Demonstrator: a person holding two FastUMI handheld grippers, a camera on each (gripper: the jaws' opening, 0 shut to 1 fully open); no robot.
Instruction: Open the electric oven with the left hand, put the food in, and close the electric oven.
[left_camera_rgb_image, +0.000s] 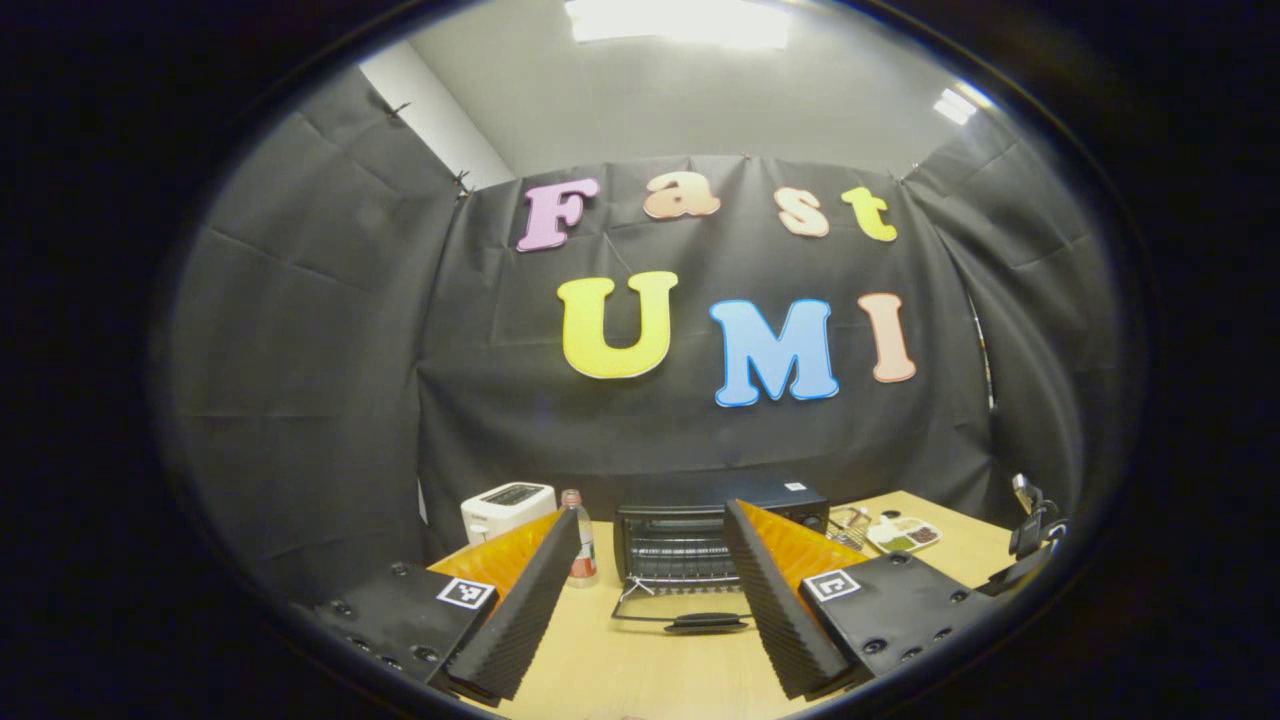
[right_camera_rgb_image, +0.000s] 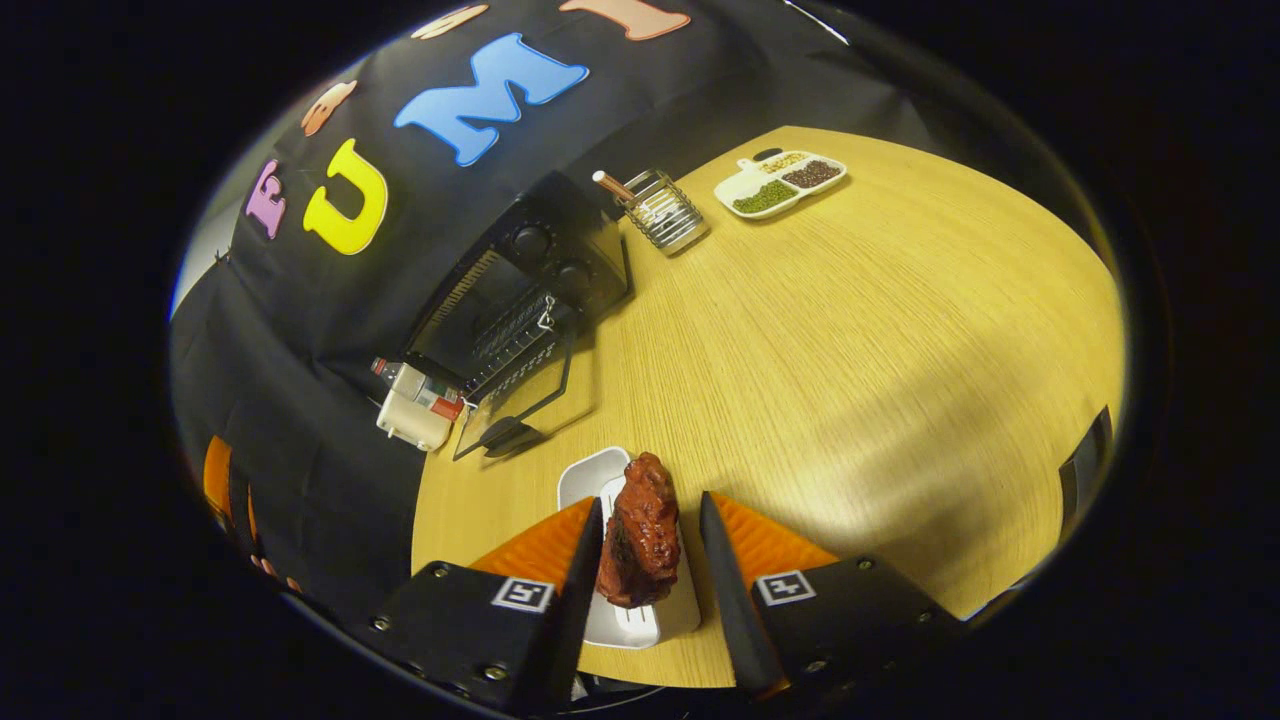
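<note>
- The oven (left_camera_rgb_image: 700, 535) stands at the far side of the counter (right_camera_rgb_image: 850, 330), against the wall, with its door (left_camera_rgb_image: 683, 610) already dropped flat toward us, so the opening step looks done.
- Our left gripper (left_camera_rgb_image: 650, 600) hovers in front of the open oven, fingers spread and holding nothing; we judge it waits there so it can reach the door again for closing.
- The food (right_camera_rgb_image: 640, 530), a glazed brown piece of meat, lies on a white tray (right_camera_rgb_image: 590, 475) at the near edge of the counter, apart from the oven.
- Our right gripper (right_camera_rgb_image: 650, 560) straddles the food, one finger on each side. The left finger seems to touch it, while a gap shows on the right, so we read it as spread and not yet pinching.
- Lining up along the meat's length gives a steady grip for the carry to the rack.
- A toaster (left_camera_rgb_image: 507, 508) and bottle (left_camera_rgb_image: 580, 540) sit left of the oven, a wire holder (right_camera_rgb_image: 665, 210) and a snack dish (right_camera_rgb_image: 780, 182) to its right, all clear of the path.
</note>
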